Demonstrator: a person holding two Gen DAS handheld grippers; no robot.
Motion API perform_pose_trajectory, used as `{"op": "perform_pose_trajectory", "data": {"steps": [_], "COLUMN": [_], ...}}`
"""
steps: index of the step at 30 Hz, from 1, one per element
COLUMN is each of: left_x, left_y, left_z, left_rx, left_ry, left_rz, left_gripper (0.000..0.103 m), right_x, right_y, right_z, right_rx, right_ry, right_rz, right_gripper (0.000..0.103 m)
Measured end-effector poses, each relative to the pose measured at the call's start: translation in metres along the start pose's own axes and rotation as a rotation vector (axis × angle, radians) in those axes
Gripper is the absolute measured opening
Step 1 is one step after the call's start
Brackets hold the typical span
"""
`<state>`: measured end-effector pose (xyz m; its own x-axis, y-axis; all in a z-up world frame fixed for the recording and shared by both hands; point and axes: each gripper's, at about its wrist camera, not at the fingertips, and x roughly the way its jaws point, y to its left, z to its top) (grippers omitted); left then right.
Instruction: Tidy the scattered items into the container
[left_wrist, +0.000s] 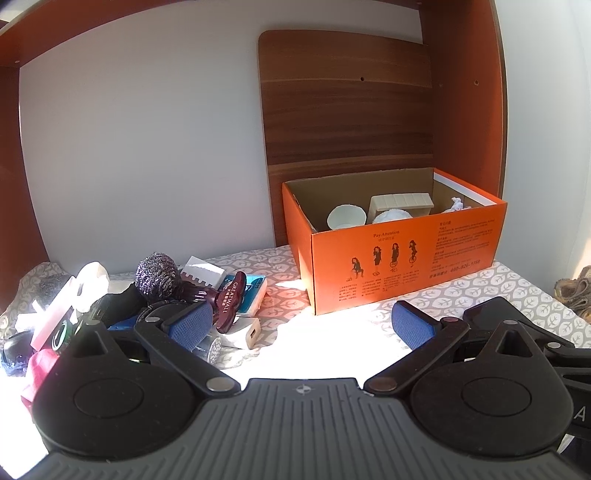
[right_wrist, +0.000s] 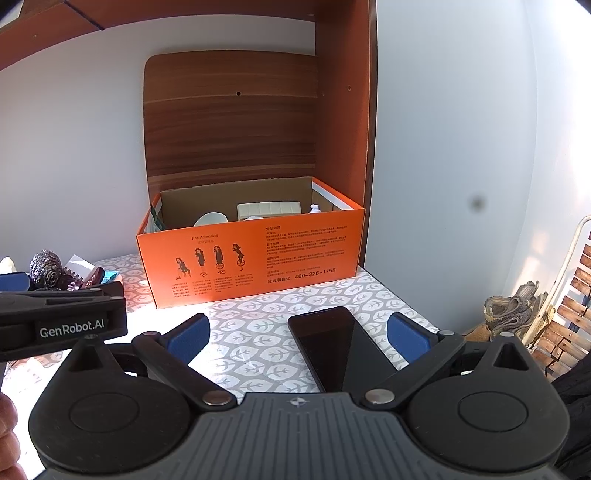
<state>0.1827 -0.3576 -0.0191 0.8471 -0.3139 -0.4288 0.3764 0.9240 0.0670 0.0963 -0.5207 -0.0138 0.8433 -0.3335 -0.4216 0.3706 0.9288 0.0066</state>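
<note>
Clutter pile: far left on the worktop (left_wrist: 480, 291), a heap with a steel scourer (left_wrist: 157, 275), a dark red corkscrew (left_wrist: 229, 301) marked GREATWALL, a blue-and-white packet (left_wrist: 255, 288) and a white charger block (left_wrist: 247, 334), all touching or overlapping.
Left gripper (left_wrist: 301, 325): fingers wide, nothing between them; left blue pad just in front of the pile.
Orange box (left_wrist: 402, 258): open-topped, far centre-right, against a wooden board (left_wrist: 343, 99). Inside are a white cup (left_wrist: 345, 218), a cream ridged block (left_wrist: 400, 205) and crumpled white paper (left_wrist: 456, 205).
Right gripper (right_wrist: 299, 334): fingers wide, holding nothing.
Phone (right_wrist: 332, 347): black, flat on the leaf-print cloth, between the right fingers, nearer the right pad.
Right wrist view only: the whole phone, the left gripper's side reading GenRobot.AI, a person's fingers (right_wrist: 7, 435) at the lower left edge.
Left wrist view only: the full pile.
</note>
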Motion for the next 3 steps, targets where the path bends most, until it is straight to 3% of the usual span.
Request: {"op": "perform_pose_trajectory", "data": {"steps": [3], "left_x": [0.002], "left_y": [0.0013], "left_z": [-0.0001], "left_rx": [-0.011], "left_ry": [0.018], "left_rz": [-0.012], "left_gripper": [0.103], "right_x": [-0.0003], "right_y": [0.0001], "right_z": [-0.0008], "right_rx": [0.0], "right_ry": [0.002], "right_rz": [-0.002], "right_gripper": [0.103]}}
